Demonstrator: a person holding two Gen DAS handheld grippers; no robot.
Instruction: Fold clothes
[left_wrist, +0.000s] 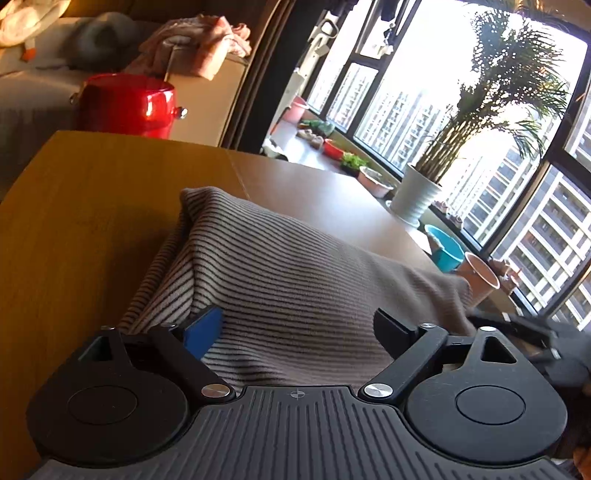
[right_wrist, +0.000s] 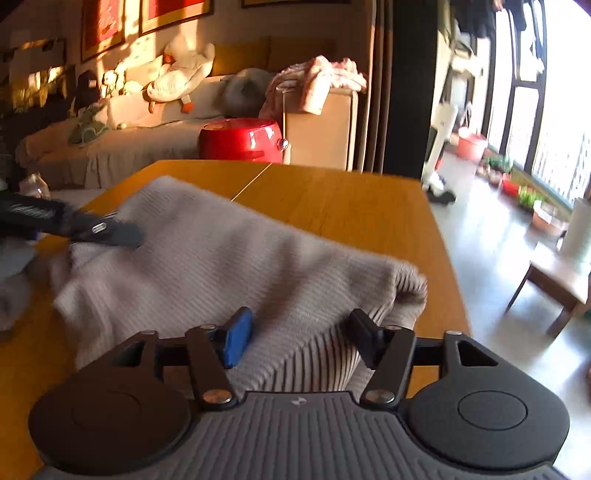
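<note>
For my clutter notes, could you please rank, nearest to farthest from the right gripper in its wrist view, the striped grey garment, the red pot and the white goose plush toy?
1. Striped grey garment, between the open right gripper fingers.
2. Red pot, beyond the table's far edge.
3. White goose plush toy, on the sofa behind, left.

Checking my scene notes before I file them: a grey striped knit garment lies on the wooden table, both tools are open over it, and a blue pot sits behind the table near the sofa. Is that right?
One detail is off: the round glossy pot behind the wooden table is red, not blue, as the right wrist view shows. The grey striped knit garment does lie on the table, with the left tool and right tool open over it.
</note>
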